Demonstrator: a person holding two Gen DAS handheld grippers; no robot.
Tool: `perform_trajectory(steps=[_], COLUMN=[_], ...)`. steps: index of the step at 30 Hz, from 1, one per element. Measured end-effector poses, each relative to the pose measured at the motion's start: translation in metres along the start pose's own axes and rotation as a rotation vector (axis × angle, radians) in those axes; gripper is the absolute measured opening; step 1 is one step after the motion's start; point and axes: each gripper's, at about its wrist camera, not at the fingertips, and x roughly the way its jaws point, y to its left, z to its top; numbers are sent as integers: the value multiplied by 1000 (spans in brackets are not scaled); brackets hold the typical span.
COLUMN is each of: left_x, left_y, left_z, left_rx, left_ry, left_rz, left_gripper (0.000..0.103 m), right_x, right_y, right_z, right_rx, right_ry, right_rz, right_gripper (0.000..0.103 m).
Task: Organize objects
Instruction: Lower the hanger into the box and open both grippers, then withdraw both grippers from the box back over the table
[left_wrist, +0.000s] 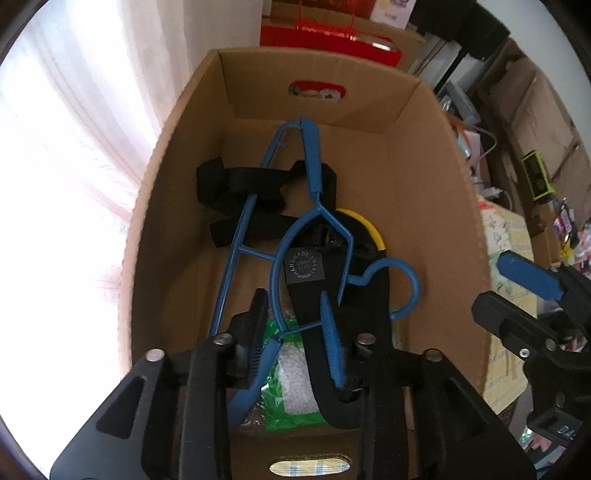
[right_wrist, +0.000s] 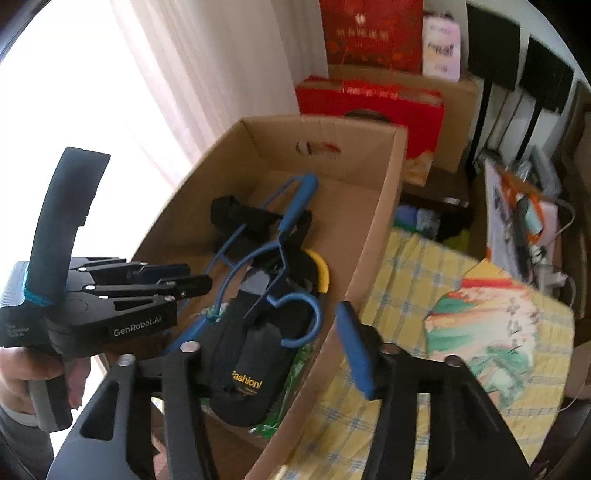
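Observation:
An open cardboard box (left_wrist: 436, 206) holds a blue plastic hanger (left_wrist: 310, 166), black socks (left_wrist: 306, 269), black straps (left_wrist: 236, 181), a yellow-edged item (left_wrist: 369, 225) and a green and white packet (left_wrist: 291, 380). My left gripper (left_wrist: 295, 328) is over the box's near end, its jaws apart around the hanger's lower arm without pressing on it. My right gripper (right_wrist: 273, 350) is open and empty, astride the box's right wall (right_wrist: 373, 258). The left gripper (right_wrist: 184, 284) also shows in the right wrist view, above the hanger (right_wrist: 291, 218) and the black sock (right_wrist: 251, 369).
The box stands on a yellow checked cloth (right_wrist: 406, 280). Red gift bags (right_wrist: 373, 99) and another carton stand behind it. A colourful paper bag (right_wrist: 491, 325) lies to the right. A bright curtain (left_wrist: 74, 184) is at the left. Cluttered shelves (left_wrist: 535, 177) are at the right.

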Motion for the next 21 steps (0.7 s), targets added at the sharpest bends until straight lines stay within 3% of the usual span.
perform_trajectory(steps=[9,15,21], left_x=[-21,-40,-45], left_y=[-9,-9,-11], left_z=[-6,-18,-29], left_rx=[-8,-11,-43], left_ry=[-73,-135,-153], left_rz=[-12,5,-15], left_gripper=[71,87,94], right_x=[-31,-38,-48], right_y=[7,-2,-8], right_z=[-4,-15,-27], right_rx=[-39,-27,-22], right_ry=[-70,-85,-125], right_rz=[-61,-147,-211], right_gripper=[58,71,83])
